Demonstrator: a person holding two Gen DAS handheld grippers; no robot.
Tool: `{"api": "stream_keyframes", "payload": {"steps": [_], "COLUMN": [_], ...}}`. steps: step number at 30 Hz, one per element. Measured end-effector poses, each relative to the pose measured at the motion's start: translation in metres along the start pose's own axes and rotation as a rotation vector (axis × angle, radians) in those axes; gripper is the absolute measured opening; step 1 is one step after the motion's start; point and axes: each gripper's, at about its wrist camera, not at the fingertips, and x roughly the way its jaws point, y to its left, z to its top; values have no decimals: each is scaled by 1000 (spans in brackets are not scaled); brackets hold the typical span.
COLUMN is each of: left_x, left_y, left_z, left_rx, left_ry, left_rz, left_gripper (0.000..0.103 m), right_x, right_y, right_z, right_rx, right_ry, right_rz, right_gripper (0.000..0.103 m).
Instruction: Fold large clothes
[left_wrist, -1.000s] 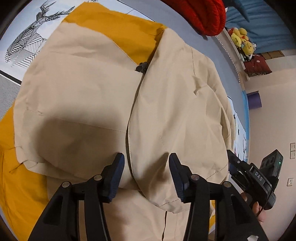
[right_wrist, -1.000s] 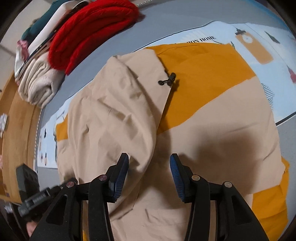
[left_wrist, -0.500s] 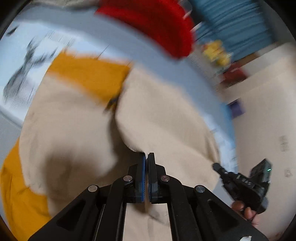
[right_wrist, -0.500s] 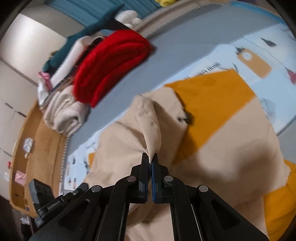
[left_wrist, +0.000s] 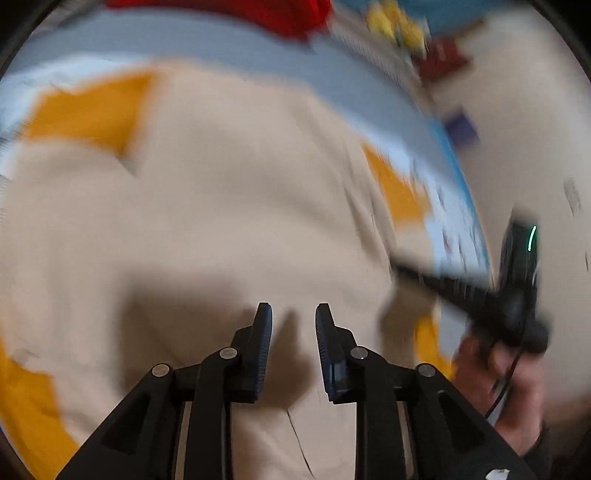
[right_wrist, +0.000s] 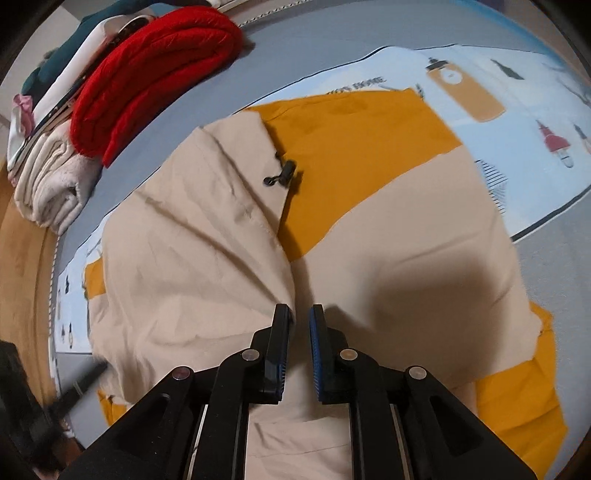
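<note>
A large beige and mustard-yellow jacket (right_wrist: 399, 236) lies spread on the bed, with one beige panel (right_wrist: 192, 243) folded over toward the middle. A black cord toggle (right_wrist: 282, 173) sits at the fold's edge. The jacket fills the blurred left wrist view (left_wrist: 221, 206). My left gripper (left_wrist: 293, 317) is open just above the beige cloth and holds nothing. My right gripper (right_wrist: 298, 317) is slightly open at the lower edge of the folded panel, with no cloth between the fingers. The right gripper also shows blurred in the left wrist view (left_wrist: 513, 295).
A patterned light-blue sheet (right_wrist: 509, 92) lies under the jacket on the grey bed (right_wrist: 332, 44). A folded red sweater (right_wrist: 147, 74) and cream and other folded clothes (right_wrist: 51, 184) are stacked at the far left. A wooden floor (right_wrist: 26, 266) runs along the left.
Both grippers, open a second ago, pinched the beige panel, lifted it and have opened again. The panel now lies folded flat over the jacket. The left gripper is moving fast.
</note>
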Motion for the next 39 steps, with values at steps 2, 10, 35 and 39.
{"api": "stream_keyframes", "payload": {"steps": [2, 10, 35, 39], "left_x": [33, -13, -51, -67], "left_y": [0, 10, 76, 70], "left_z": [-16, 6, 12, 15], "left_rx": [31, -5, -105, -33], "left_ry": [133, -12, -28, -92], "left_rz": [114, 49, 193, 216], "left_gripper": [22, 22, 12, 12], "right_x": [2, -28, 5, -12], "right_y": [1, 12, 55, 69], "right_z": [4, 6, -30, -34], "right_rx": [-3, -59, -386, -462], "right_ry": [15, -135, 100, 31], "right_rz": [-8, 13, -50, -71], "right_gripper": [13, 15, 25, 25]}}
